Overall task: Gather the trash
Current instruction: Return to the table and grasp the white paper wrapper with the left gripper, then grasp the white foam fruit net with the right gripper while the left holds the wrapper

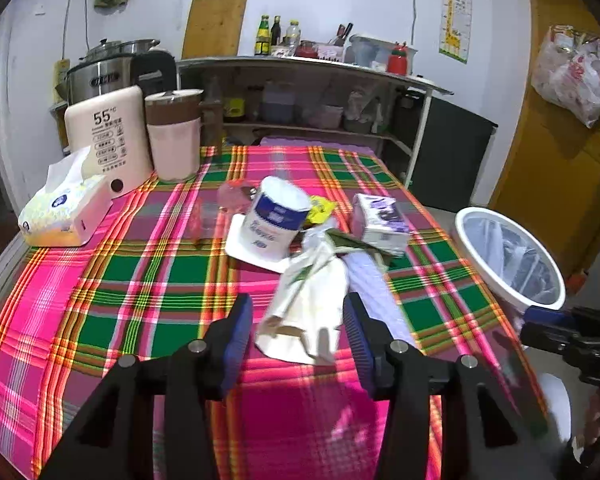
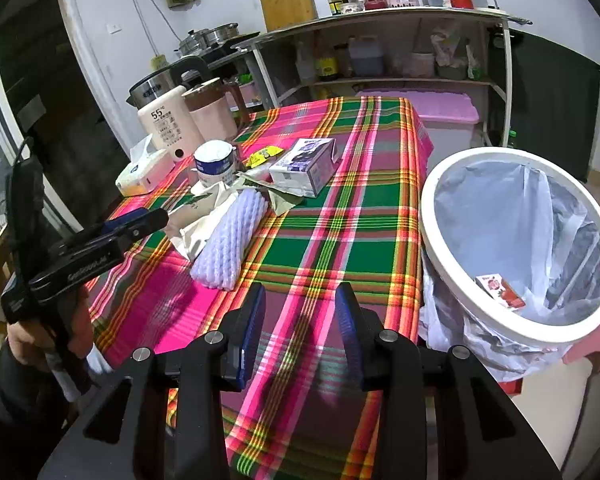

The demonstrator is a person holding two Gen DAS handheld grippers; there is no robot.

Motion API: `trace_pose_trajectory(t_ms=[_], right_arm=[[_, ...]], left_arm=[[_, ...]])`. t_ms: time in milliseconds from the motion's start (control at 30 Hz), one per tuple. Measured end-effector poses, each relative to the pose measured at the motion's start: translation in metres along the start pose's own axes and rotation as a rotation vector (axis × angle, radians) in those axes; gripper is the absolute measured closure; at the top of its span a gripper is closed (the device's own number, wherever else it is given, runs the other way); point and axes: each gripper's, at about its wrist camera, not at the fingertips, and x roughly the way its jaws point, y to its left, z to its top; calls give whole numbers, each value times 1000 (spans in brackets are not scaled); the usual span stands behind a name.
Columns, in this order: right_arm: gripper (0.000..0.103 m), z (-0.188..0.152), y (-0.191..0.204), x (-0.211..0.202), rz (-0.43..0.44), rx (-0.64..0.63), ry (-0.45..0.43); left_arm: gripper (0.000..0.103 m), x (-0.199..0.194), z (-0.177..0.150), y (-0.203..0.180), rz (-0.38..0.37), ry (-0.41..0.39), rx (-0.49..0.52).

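A woven plaid cloth (image 2: 340, 216) is covering the surface. Thin glossy plastic is lining the bin (image 2: 452, 280). Crumpled matt paper (image 1: 312, 300) is lying beside ribbed foam netting (image 2: 232, 236).

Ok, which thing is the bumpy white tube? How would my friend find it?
Start at the table with the pink and green checked cloth. Near its middle sits a heap of trash. The foam net sleeve lies at the heap's near edge, beside the crumpled white paper bag. It alone is pale lilac-white with a knobbly mesh surface.

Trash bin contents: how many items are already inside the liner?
1. A small red-and-white carton lies low against the near inner wall of the white trash bin, which stands off the table's right edge. Folds of the liner could hide more.
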Motion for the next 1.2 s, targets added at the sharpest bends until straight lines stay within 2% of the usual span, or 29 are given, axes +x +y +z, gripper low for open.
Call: trace_pose_trajectory(t_ms=[233,267,333,533,800,1200], right_arm=[[65,6,7,13,-1,-10,21],[65,7,8,15,-2,-11,24],[65,8,9,19,-1,-13,31],[66,13,16,30,4,-20,49],[66,21,35,47,37,-49,66],[65,28,65,84,70,-73,96]], left_arm=[[56,25,0,7,3,55,-12],[58,28,-1,7,1,62,-16],[73,33,-1,8,-9,78,-21],[87,31,-3,12,-32,78,-40],[93,16,-10,26,-31,67,-93],[93,-1,-16,46,-10,42,-136]])
